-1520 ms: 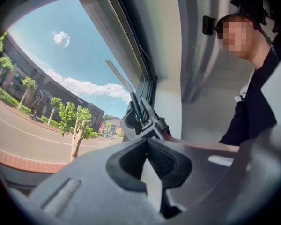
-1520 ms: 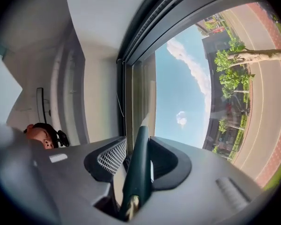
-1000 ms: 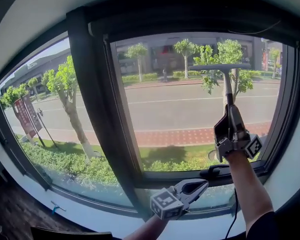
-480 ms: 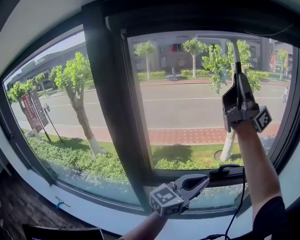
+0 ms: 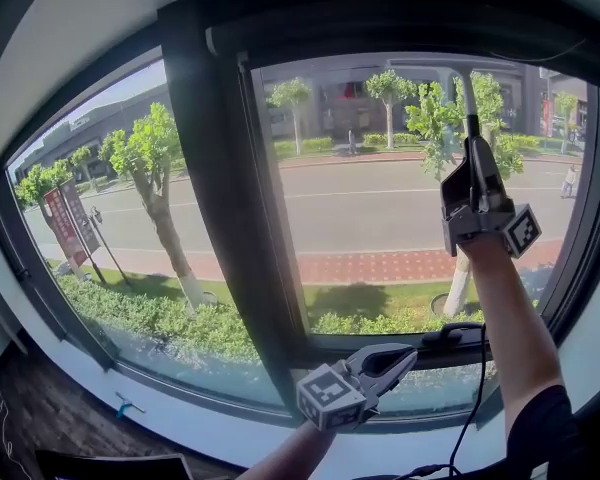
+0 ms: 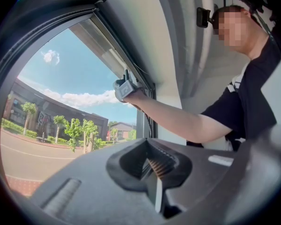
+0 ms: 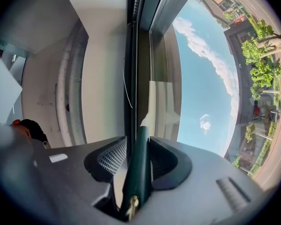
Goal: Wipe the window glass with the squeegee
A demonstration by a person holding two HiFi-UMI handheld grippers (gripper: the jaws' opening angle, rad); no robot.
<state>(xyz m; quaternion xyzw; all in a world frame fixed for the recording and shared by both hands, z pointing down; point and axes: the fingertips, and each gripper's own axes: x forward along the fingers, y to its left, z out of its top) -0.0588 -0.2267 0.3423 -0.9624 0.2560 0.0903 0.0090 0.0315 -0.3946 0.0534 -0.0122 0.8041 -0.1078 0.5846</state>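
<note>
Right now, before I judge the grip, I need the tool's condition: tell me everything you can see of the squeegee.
The squeegee shows mostly as a slim, smooth, dark green handle with a brass-coloured tip at its near end. It is clamped by the right gripper, whose jaws are shut on it. Past the jaws it turns pale and runs up toward the window's dark top frame. From the head view it stands nearly upright before the right pane. Its blade cannot be made out.
</note>
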